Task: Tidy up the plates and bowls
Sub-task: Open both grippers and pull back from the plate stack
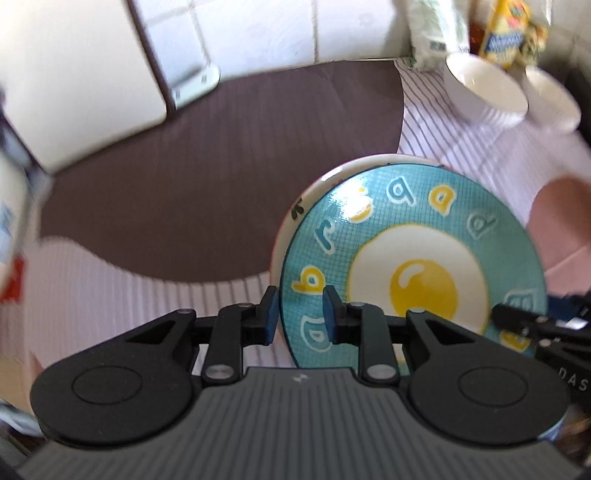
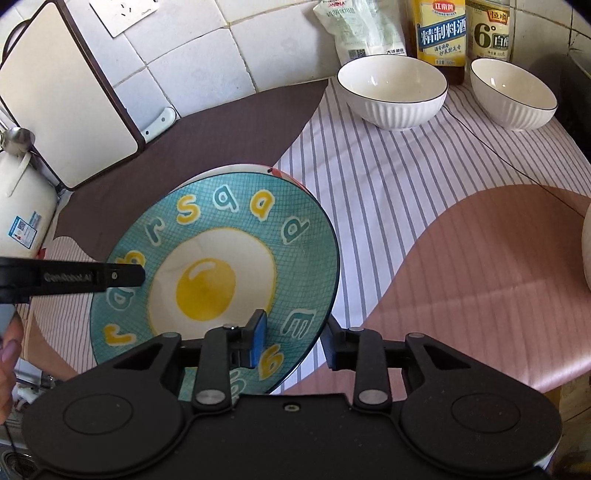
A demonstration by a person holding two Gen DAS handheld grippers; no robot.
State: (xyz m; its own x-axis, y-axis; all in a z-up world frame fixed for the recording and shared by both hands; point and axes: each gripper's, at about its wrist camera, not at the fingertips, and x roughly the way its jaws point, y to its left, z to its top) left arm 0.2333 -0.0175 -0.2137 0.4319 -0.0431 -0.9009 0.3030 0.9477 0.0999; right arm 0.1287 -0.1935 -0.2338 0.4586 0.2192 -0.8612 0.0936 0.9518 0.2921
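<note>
The teal egg plate, ringed with scattered letters, lies on another plate before two white bowls. The left gripper and right gripper each straddle its rim, jaws apart. Behind the bowls stand two bottles, one reading 精制料酒, the other 6°

Teal egg plate tilted over another plate, seemingly; two white bowls behind.

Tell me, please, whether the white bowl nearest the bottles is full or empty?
Empty: the white bowl shows a bare, clean interior in the right wrist view, and the second bowl beside it looks the same.
</note>
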